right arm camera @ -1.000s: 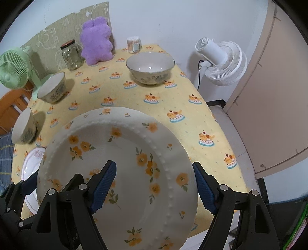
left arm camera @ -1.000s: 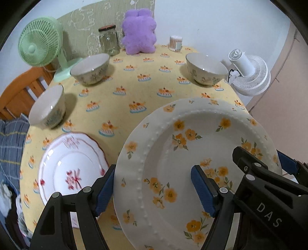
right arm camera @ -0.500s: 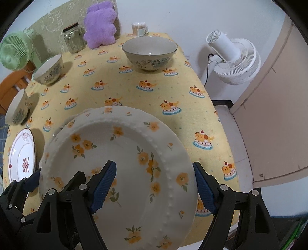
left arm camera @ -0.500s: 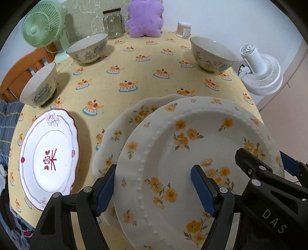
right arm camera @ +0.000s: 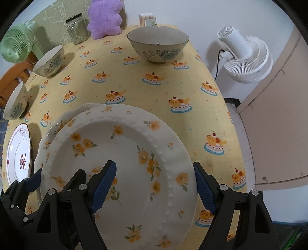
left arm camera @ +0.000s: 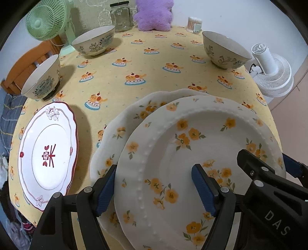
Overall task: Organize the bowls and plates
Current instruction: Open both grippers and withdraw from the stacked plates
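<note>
A white plate with orange flowers and a beaded rim (left arm camera: 192, 153) (right arm camera: 119, 153) is held at two sides. My left gripper (left arm camera: 154, 186) clamps its left rim; my right gripper (right arm camera: 154, 186) clamps its right rim. The plate hovers just above a second orange-flowered plate with a wavy edge (left arm camera: 123, 123) (right arm camera: 57, 127) that lies on the table. A white plate with red trim (left arm camera: 48, 152) (right arm camera: 17, 157) lies to the left. Three patterned bowls stand on the cloth: near left (left arm camera: 41, 78), back left (left arm camera: 94, 43), back right (left arm camera: 225, 51) (right arm camera: 157, 46).
The round table has a yellow cloth (left arm camera: 154, 73). At the back stand a green fan (left arm camera: 46, 19), a glass jar (left arm camera: 121, 17), a purple plush (left arm camera: 154, 15) and a cotton-swab tub (left arm camera: 194, 25). A white fan (right arm camera: 246, 55) and a beige door (right arm camera: 279, 115) are right of the table.
Both grippers have carried the beaded plate down and forward. The wavy-edged flowered plate has come into view beneath it, and the beaded plate now sits close above it.
</note>
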The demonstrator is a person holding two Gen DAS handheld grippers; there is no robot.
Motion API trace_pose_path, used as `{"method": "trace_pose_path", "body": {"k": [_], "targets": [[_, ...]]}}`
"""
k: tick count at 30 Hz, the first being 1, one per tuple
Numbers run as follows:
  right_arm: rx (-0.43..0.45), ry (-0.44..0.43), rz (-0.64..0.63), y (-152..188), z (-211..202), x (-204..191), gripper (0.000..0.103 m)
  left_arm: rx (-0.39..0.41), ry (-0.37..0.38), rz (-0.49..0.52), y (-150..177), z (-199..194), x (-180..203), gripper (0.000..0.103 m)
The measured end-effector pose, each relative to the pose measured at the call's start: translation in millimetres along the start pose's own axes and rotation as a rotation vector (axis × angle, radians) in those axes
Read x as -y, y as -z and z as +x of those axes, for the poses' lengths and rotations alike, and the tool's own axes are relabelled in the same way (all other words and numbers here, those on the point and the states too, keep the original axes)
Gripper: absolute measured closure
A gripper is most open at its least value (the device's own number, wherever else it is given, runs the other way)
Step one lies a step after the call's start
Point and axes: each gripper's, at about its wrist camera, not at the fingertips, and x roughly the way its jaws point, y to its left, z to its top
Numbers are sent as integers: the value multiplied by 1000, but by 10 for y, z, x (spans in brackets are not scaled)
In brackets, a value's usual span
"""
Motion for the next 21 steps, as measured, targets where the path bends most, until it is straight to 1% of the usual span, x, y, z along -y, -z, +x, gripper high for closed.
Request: {"method": "trace_pose_path", "body": {"k": [2,3,5,6,10,14,16,18,19,21], "targets": [[-3,-3,3,0,12,0,21,0,-9,-2,4,2,-2,25],[-4,-4,3,-1,17,-2,21,0,-26,2,9,0,11,25],[-6,-6,-16,4,19,-31,21,4,-84,46,15,-18,91,25],[-8,2,-28,19,23,-53,21,7,-91,46,21,-30,95,25],[-1,-13,-26,45,18,-33,21,15,-91,52,38,-39,81,25],[24,-16,-31,55,-80,-28,21,12,-78,59,37,-81,61,24],[37,-17,-32,64,-142,-13,21,23,-74,64,41,-146,53,20],[42,-27,-30,80,-193,7,22,30,-67,70,50,-189,46,18],[42,-25,-27,89,-210,16,22,31,-63,73,56,-207,43,18],[36,-26,-30,107,-221,25,35,30,-55,76,68,-230,34,17]]}}
